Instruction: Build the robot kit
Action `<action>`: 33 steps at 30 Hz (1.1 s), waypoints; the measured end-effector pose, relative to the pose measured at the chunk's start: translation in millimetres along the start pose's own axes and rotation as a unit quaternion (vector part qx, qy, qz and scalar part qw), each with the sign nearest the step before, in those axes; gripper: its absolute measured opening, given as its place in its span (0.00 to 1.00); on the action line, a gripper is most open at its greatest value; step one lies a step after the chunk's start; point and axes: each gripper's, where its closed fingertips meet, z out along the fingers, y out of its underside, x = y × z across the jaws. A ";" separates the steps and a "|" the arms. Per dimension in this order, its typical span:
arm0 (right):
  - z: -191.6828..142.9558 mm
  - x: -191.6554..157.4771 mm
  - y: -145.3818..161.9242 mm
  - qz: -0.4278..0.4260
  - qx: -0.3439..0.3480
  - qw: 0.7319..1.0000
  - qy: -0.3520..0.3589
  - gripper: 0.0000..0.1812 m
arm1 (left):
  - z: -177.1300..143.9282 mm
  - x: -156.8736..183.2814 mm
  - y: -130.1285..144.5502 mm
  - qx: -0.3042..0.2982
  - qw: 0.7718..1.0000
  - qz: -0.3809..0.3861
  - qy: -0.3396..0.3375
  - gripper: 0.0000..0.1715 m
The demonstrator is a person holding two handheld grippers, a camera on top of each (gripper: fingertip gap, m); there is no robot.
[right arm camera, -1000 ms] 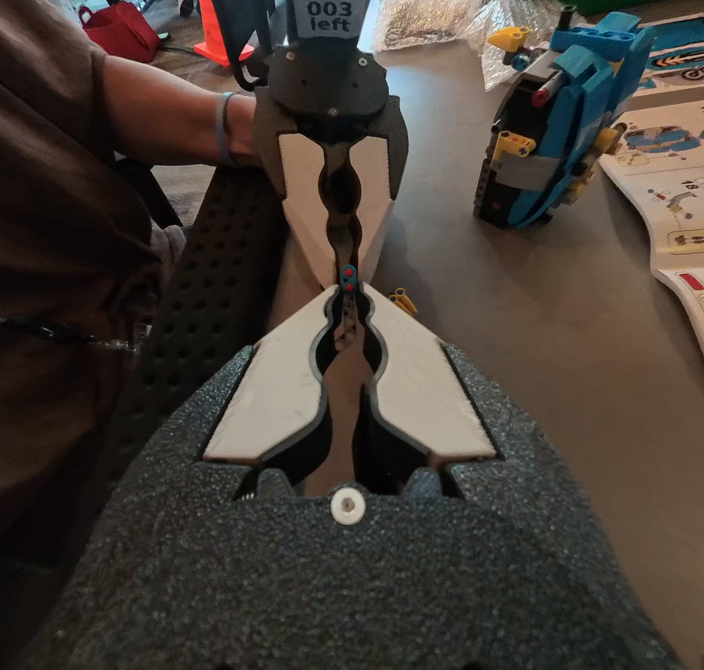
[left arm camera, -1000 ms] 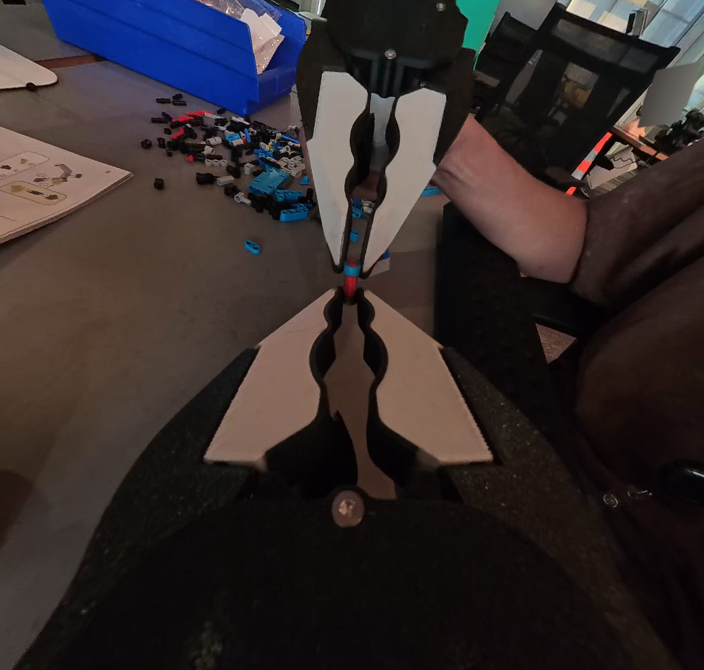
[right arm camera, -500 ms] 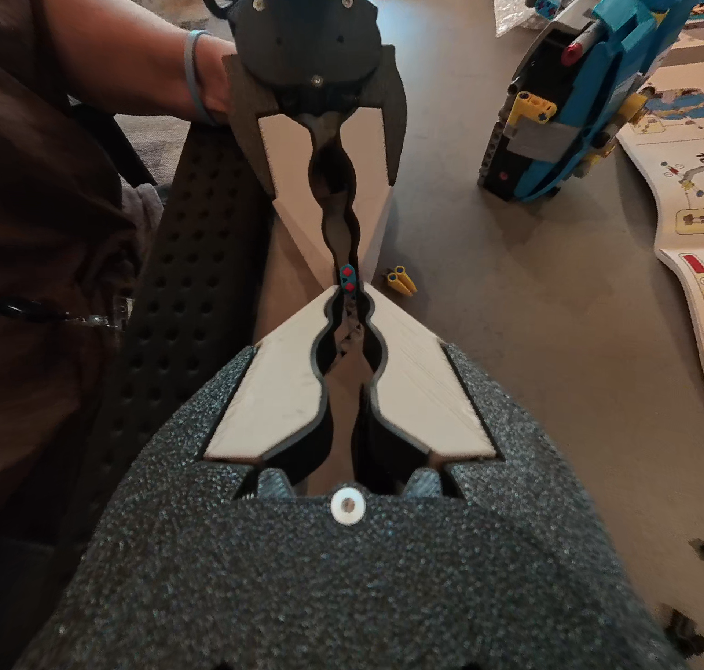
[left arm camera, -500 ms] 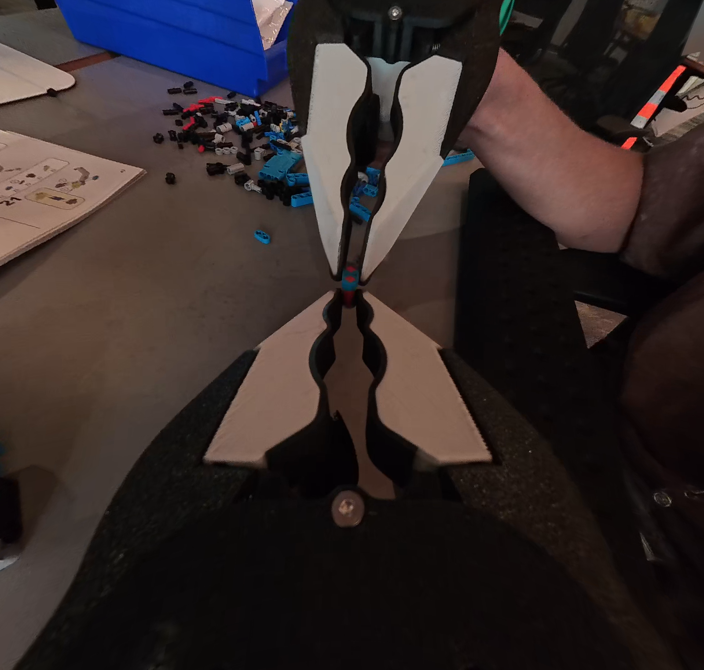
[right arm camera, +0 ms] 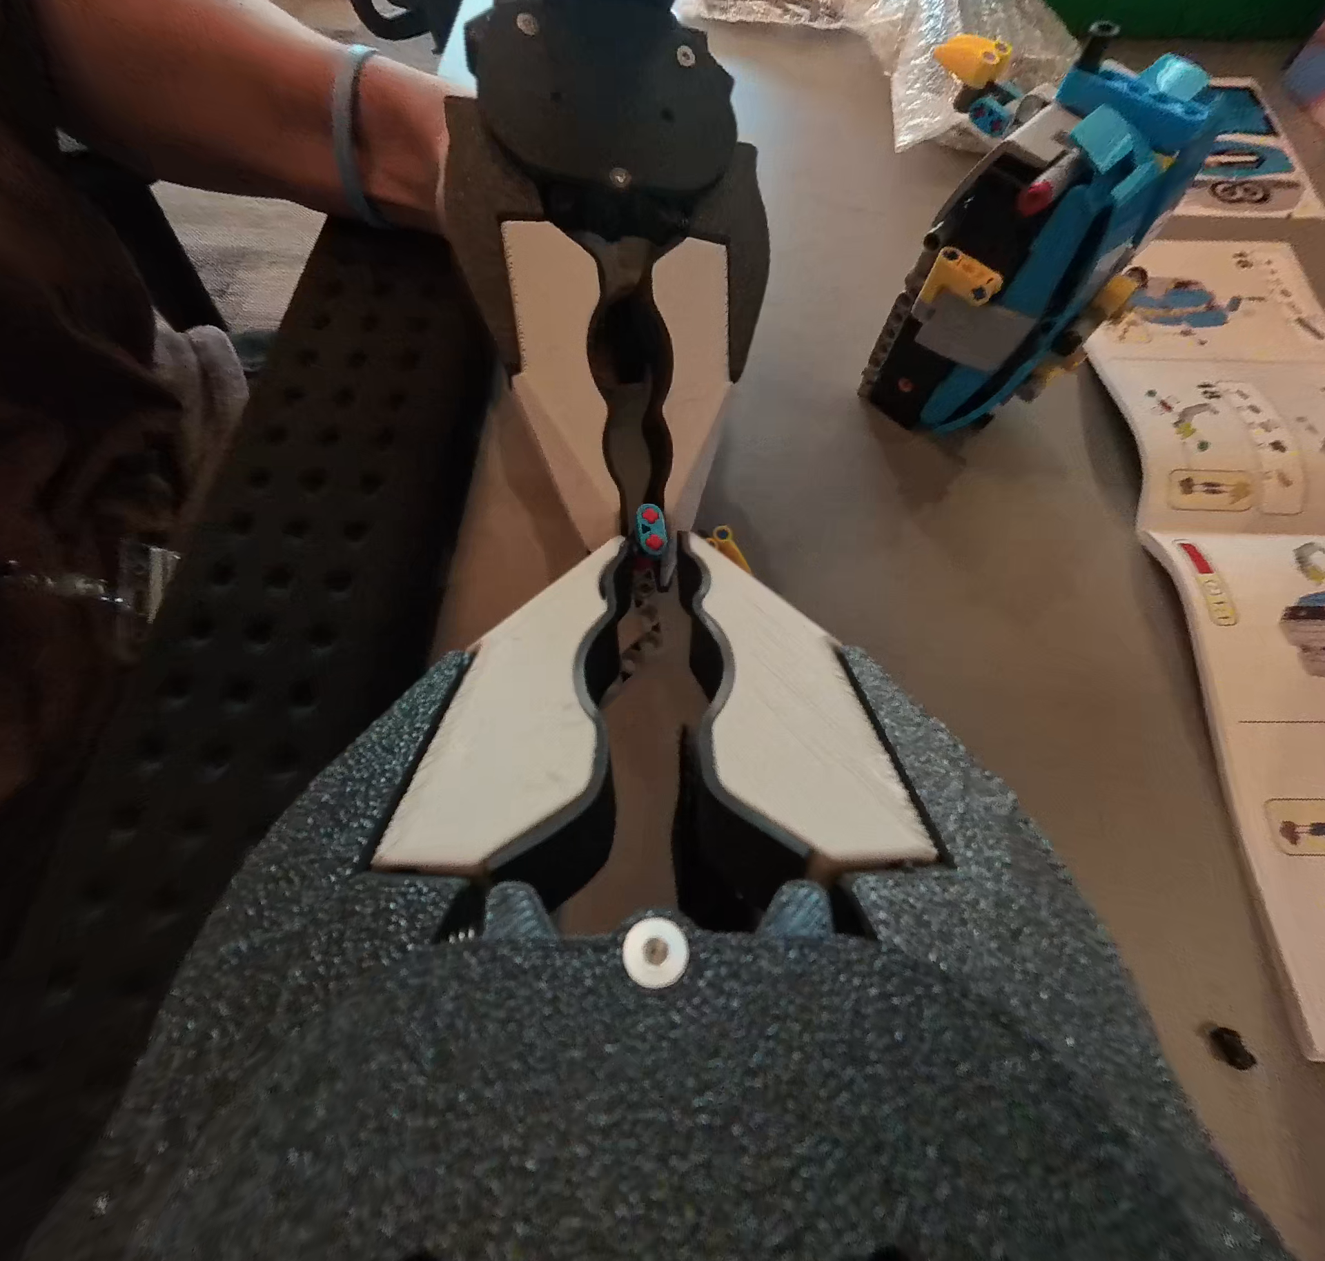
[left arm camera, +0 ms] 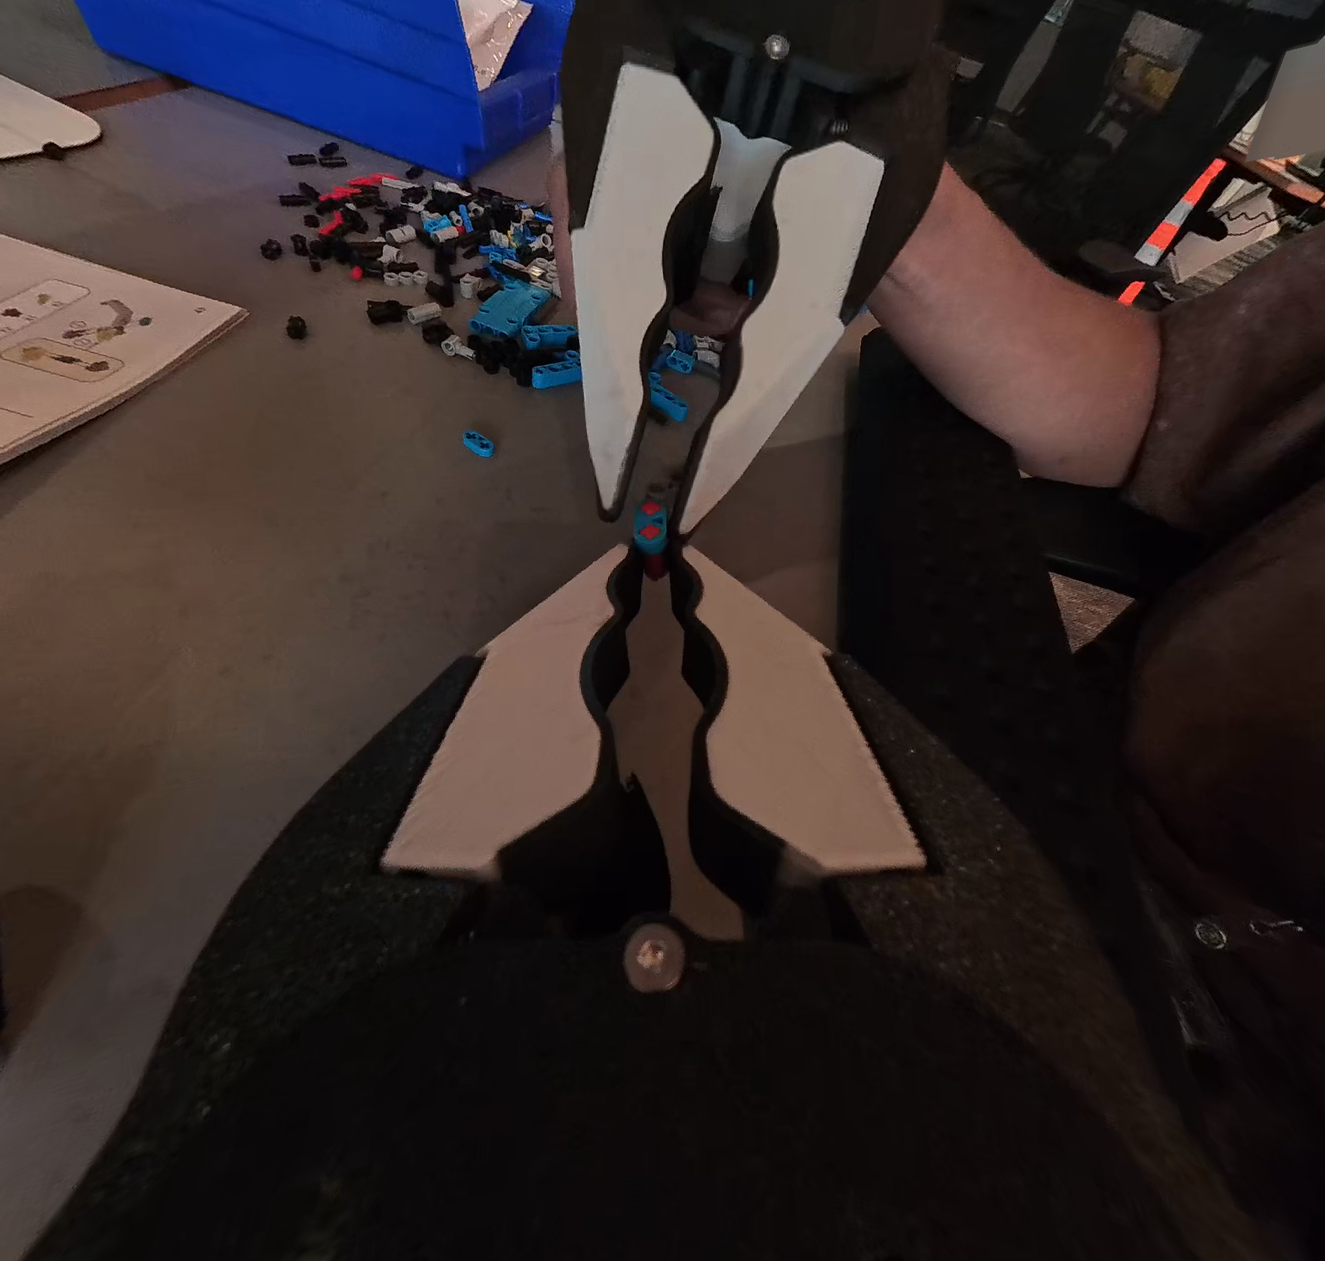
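Grey tabletop [left arm camera: 215, 581] carries a far-left scatter of loose building pieces [left arm camera: 444, 280] by a blue bin [left arm camera: 287, 29] — a blue brick model [right arm camera: 1061, 251] stands far right. Tip to tip above it, the left gripper [left arm camera: 651, 558] pinches the small teal link with red pins [left arm camera: 650, 529], while the right gripper [right arm camera: 649, 552] is narrowed on a dark beam [right arm camera: 642, 617] — the link sits between both tips.

Your right tongs [right arm camera: 651, 558] pinch a dark beam | left tongs [right arm camera: 649, 525] meet them tip-to-tip at teal connector [right arm camera: 651, 529] | blue model [right arm camera: 1061, 251] stands on worktop [right arm camera: 932, 653]
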 end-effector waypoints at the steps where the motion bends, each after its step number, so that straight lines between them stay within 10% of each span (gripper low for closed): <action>1: -0.2 0.3 -0.3 -0.008 0.000 1.000 0.005 0.08 | 0.1 0.5 0.2 -0.001 1.000 0.000 0.002 0.04; 13: 6.0 1.3 4.5 -0.211 -0.069 0.958 0.180 0.30 | -5.8 -8.2 2.7 -0.001 0.997 -0.067 0.022 0.04; 33: 19.8 6.9 12.5 -0.279 -0.109 0.926 0.231 0.15 | -3.9 -10.2 13.3 -0.026 0.989 -0.139 0.049 0.04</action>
